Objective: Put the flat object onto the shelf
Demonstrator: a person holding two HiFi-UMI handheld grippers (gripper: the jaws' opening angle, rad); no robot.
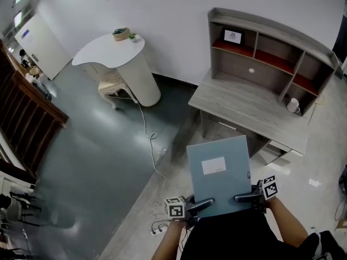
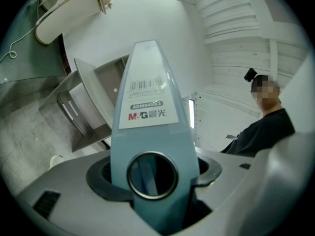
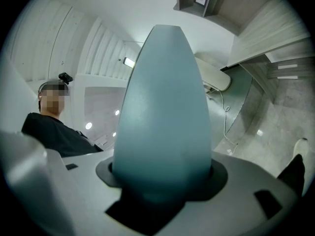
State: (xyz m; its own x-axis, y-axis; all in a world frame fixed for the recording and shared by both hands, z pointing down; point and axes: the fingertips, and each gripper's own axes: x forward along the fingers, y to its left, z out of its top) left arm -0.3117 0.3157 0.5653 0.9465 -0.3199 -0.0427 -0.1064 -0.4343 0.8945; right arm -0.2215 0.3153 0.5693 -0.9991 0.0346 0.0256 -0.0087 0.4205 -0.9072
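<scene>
Fingers (image 1: 201, 203) pinch blue folder (image 1: 218, 169) between them (both sides).

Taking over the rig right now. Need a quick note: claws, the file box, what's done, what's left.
Left claw: shut on the blue file box, near left corner, by the labelled spine.
Right claw: shut on the same box, near right corner.
The box is held flat in the air, short of the desk. The shelf unit stands at the desk's back.
Done: box lifted, two-handed.
Left: carry it to a shelf, set it down, open both claws.
</scene>
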